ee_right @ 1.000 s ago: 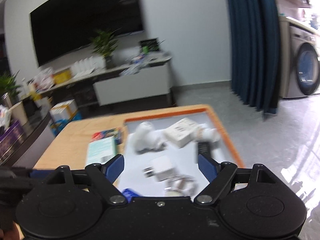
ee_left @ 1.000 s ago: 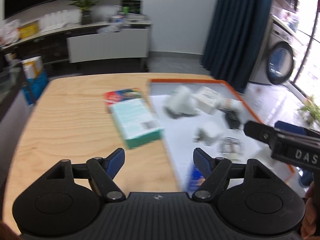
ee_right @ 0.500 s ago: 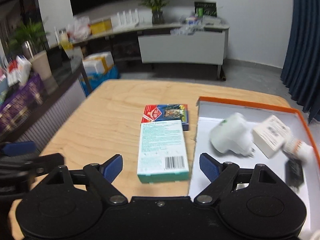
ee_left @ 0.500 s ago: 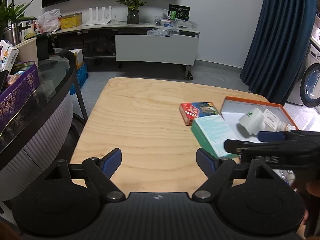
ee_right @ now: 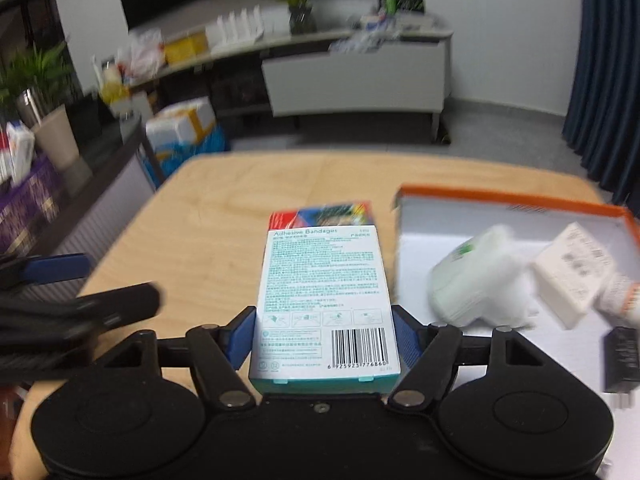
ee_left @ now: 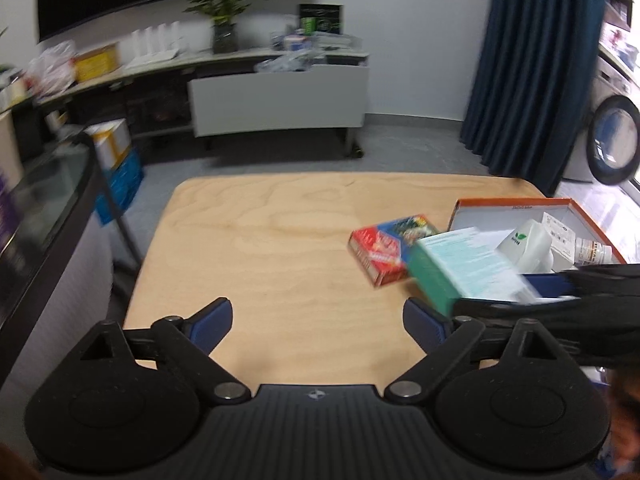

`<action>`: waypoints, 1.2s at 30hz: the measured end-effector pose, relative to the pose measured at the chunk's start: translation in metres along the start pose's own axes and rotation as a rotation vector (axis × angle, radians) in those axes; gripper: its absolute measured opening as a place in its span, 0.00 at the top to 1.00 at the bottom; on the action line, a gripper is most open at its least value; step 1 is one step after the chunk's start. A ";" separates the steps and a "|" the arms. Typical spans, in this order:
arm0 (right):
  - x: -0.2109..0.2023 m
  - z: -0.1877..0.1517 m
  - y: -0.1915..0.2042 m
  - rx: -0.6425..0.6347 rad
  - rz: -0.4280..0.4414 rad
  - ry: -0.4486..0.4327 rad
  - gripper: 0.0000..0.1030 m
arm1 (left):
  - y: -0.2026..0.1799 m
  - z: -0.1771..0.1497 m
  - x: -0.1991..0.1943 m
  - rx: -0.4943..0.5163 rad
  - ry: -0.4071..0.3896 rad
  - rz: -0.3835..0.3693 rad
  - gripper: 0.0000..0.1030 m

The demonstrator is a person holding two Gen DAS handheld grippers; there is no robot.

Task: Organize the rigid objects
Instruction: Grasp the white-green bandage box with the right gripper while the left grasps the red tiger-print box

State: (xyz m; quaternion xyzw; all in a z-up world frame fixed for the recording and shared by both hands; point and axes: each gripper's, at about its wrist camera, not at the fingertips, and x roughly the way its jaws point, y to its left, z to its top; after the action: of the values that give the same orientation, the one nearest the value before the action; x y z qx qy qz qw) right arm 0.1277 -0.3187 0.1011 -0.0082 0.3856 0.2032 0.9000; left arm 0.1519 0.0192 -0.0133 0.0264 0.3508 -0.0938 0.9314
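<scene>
The bandage box [ee_right: 325, 300] was placed on the table [ee_right: 224, 216] near its front edge, between the pads of the right gripper [ee_right: 324, 334]. The card box [ee_right: 320, 214] was found directly behind it, touching it. The tray [ee_right: 516, 200] was set by the table's right edge, and in it the plug adapter [ee_right: 476, 280] was laid left of the flat charger [ee_right: 572, 276].
</scene>
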 end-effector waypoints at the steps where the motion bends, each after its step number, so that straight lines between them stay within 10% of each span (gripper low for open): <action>1: -0.011 0.000 -0.006 0.012 0.002 -0.018 0.19 | -0.002 0.004 0.006 0.028 -0.012 -0.025 0.04; 12: -0.108 -0.033 -0.085 0.161 -0.041 -0.166 0.19 | -0.048 0.038 0.101 0.573 -0.013 -0.226 0.00; 17: -0.116 -0.039 -0.099 0.186 -0.083 -0.193 0.19 | -0.051 0.042 0.129 0.558 0.051 -0.279 0.03; 22: -0.117 -0.040 -0.100 0.207 -0.083 -0.222 0.18 | -0.046 0.035 0.119 0.425 0.051 -0.305 0.40; 36: -0.138 -0.054 -0.089 0.196 -0.098 -0.254 0.18 | -0.060 -0.004 -0.005 0.227 -0.025 -0.082 0.42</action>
State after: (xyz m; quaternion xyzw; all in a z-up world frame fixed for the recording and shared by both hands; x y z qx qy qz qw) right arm 0.0380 -0.4592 0.1467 0.0868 0.2858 0.1198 0.9468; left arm 0.1341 -0.0383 -0.0116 0.1160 0.3272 -0.1712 0.9220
